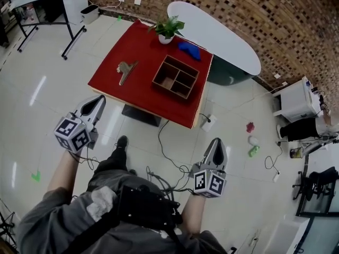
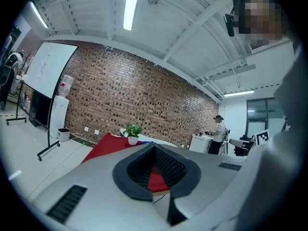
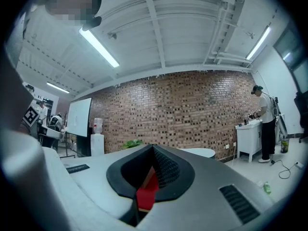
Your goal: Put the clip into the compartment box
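Observation:
A metal clip (image 1: pixel 126 69) lies on the left part of the red table (image 1: pixel 143 46). To its right on the same table stands the brown wooden compartment box (image 1: pixel 176 77), and its cells look empty. Both grippers hang over the floor in front of the table, well short of the clip and box. My left gripper (image 1: pixel 99 101) is at the left, shut with nothing in it, and its jaws meet in the left gripper view (image 2: pixel 154 150). My right gripper (image 1: pixel 216 145) is at the right, also shut and empty, with its jaws together in the right gripper view (image 3: pixel 153 152).
A potted plant (image 1: pixel 168 29) and a blue object (image 1: pixel 189 49) sit at the table's far edge. A white oval table (image 1: pixel 222 33) stands behind. Cables (image 1: pixel 169 152) trail over the tiled floor, with small items (image 1: pixel 253 142) at the right. A person (image 3: pixel 263 124) stands by a white cabinet.

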A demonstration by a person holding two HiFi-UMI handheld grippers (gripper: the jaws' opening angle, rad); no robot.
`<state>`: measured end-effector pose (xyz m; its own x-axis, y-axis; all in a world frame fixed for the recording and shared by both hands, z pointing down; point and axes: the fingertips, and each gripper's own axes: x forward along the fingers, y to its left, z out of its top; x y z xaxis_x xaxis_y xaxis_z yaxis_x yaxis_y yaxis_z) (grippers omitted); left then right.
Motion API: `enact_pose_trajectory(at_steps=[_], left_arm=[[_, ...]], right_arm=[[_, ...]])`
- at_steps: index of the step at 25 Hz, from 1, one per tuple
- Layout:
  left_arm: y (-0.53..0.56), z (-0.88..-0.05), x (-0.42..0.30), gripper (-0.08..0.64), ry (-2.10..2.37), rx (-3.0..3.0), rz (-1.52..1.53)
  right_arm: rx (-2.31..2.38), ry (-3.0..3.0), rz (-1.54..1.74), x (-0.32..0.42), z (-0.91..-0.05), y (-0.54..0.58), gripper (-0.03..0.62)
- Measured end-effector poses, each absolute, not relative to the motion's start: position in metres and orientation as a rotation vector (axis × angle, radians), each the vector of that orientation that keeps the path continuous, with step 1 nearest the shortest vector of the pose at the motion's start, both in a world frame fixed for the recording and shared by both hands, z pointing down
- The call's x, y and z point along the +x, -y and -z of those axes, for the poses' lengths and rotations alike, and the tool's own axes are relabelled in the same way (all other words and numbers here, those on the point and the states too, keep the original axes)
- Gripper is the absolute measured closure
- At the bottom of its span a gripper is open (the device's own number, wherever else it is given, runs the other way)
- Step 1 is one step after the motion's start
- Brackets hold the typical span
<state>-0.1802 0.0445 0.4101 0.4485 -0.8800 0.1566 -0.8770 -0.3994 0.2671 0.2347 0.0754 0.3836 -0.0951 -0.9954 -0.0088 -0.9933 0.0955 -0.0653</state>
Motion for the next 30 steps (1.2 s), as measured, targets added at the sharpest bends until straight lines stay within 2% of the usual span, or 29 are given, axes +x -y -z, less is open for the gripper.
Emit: enact_pose_trajectory(at_steps=[16,18,20,24,27,30], left_arm=[[0.189,-0.492,-0.228,0.526,1.320,2.418,-0.094],[0.211,-0.513,-0.233,0.449,1.286,2.402,-0.148],[0.229,-0.535,-0.238,0.425,1.256,2.379,-0.214],[0.257,-0.575,-0.241,0.321,1.163,2.316,-0.333],[0.277,-0.601,-0.244,0.284,1.122,2.265,-0.421],[0.297,-0.622,-0.249,0.279,1.123,2.221,-0.490]], right_arm=[[-2.207,-2.189,0.065,0.182,-0.399,0.119,0.588],[-2.221,-2.195,0.066,0.171,-0.404,0.135,0.588],[-2.230,-2.197,0.069,0.161,-0.409,0.150,0.588],[-2.252,-2.191,0.080,0.143,-0.414,0.175,0.588],[-2.270,-2.180,0.095,0.134,-0.420,0.192,0.588],[-2.297,-2.169,0.108,0.130,-0.426,0.205,0.588]])
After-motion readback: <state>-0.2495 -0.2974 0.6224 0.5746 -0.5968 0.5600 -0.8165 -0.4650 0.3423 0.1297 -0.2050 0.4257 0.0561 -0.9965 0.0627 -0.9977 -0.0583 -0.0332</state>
